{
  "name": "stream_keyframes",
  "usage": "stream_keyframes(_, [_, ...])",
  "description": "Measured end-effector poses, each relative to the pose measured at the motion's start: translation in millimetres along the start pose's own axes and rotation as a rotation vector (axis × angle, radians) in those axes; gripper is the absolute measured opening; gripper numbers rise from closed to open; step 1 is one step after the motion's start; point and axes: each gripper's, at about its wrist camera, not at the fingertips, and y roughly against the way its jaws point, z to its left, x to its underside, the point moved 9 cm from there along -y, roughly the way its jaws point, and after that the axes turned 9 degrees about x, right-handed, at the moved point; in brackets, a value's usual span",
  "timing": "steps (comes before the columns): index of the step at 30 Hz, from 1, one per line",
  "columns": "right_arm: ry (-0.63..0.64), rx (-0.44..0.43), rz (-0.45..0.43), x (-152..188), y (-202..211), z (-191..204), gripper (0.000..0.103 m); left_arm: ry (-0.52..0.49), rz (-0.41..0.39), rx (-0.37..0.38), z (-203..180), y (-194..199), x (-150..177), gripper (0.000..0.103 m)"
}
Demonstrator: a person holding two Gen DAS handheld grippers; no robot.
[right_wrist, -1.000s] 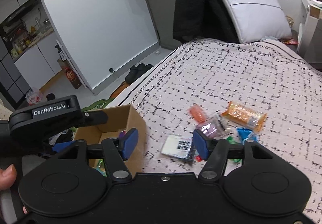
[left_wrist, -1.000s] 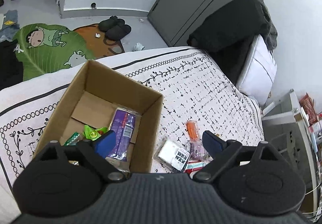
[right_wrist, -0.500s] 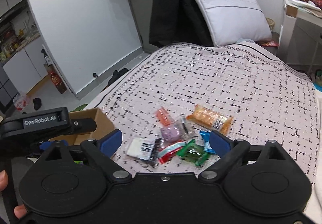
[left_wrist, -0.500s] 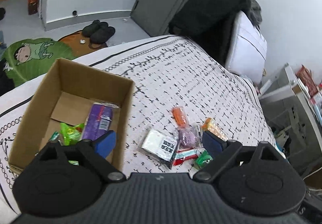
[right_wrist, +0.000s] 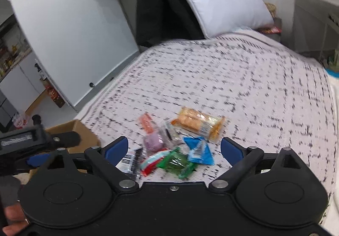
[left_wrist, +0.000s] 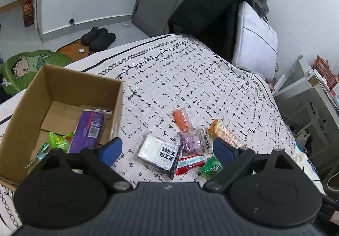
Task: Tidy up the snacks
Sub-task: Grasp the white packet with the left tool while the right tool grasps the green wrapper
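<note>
A cardboard box (left_wrist: pixel 118 96) stands on the bed at the left and holds a purple packet (left_wrist: pixel 88 130) and green packets (left_wrist: pixel 58 139). A pile of snack packets lies to its right: a white and black packet (left_wrist: pixel 160 154), a purple one (left_wrist: pixel 190 142), an orange one (left_wrist: pixel 181 119) and an orange-wrapped cracker pack (left_wrist: pixel 223 133). My left gripper (left_wrist: pixel 166 150) is open and empty above the pile. My right gripper (right_wrist: pixel 173 148) is open and empty above the same pile, over a green packet (right_wrist: pixel 175 160) and a blue packet (right_wrist: pixel 199 151).
The bed has a white patterned cover (left_wrist: pixel 190 79). A pillow (right_wrist: pixel 222 2) and a dark coat (right_wrist: pixel 156 7) stand at its head. A grey shelf unit (left_wrist: pixel 307 98) is at the right. Slippers (left_wrist: pixel 98 37) and a green mat (left_wrist: pixel 25 66) lie on the floor.
Both grippers have swung right, from the box towards the snack pile. The right gripper's jaws have opened wider.
</note>
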Motion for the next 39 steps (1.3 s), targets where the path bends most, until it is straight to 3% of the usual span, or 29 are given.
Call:
stream_keyframes(5, [-0.015,-0.027,0.033,12,-16,-9,0.084,-0.032,0.008,0.007,-9,-11,7,0.092])
stream_keyframes(16, [-0.044,-0.086,0.152,36,-63,-15,0.061,-0.061,0.085,-0.062,-13,-52,24,0.089])
stream_keyframes(23, [-0.012,-0.098,0.189,45,-81,-10,0.060,-0.046,0.132,-0.113,-4,-83,31,0.089])
stream_keyframes(33, [0.055,-0.126,0.166,47,-88,5,0.060,-0.054,0.171,-0.192,7,-112,40,0.089])
stream_keyframes(39, [0.032,-0.127,0.170,45,-94,-3,0.032,-0.088,0.171,-0.251,11,-123,42,0.089])
